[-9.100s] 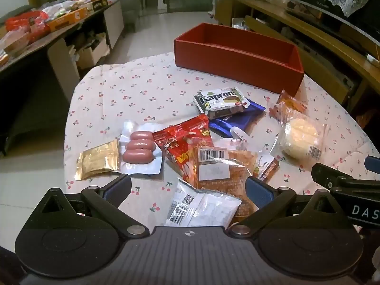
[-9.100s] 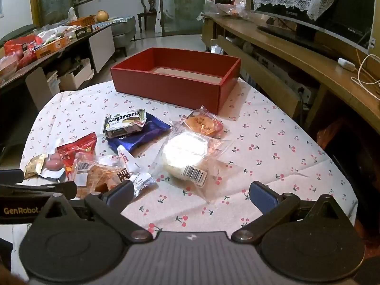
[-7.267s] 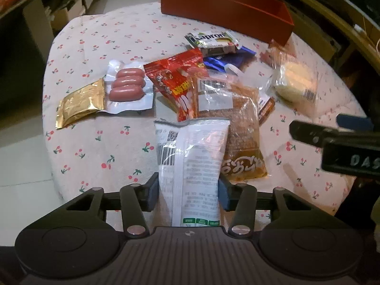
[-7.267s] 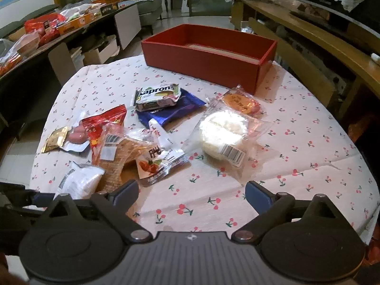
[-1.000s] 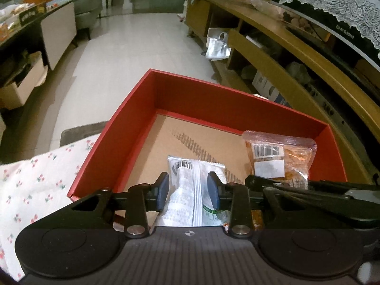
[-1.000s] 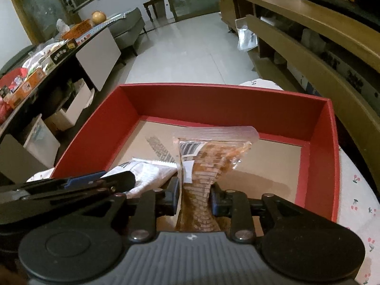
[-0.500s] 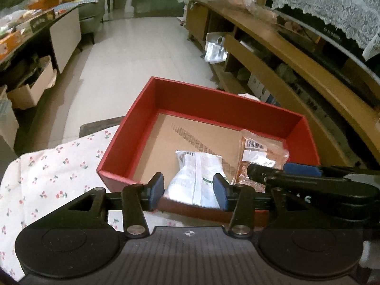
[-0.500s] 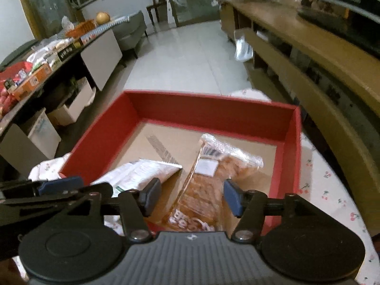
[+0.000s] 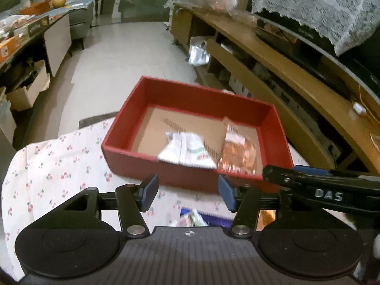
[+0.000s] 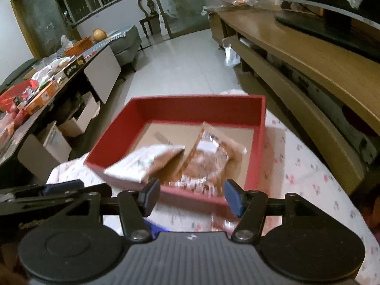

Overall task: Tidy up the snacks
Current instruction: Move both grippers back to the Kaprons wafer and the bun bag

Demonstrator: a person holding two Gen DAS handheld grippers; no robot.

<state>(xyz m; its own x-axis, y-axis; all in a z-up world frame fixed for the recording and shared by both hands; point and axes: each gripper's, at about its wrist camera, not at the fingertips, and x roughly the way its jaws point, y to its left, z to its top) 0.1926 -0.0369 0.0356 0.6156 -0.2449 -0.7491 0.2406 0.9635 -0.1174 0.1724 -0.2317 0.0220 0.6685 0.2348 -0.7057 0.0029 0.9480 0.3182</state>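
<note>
now both packets (image 9: 187, 150) lie inside the red box (image 9: 152, 163) rim.

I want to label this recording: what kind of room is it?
Probably a home living room: a lace-covered television on a long wooden cabinet, a grey sofa, and a cherry-print tablecloth.

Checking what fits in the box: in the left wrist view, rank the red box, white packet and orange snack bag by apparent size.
1. red box, clearly largest.
2. white packet and orange snack bag: similar in extent and blurred, so I won't rank them.
</note>
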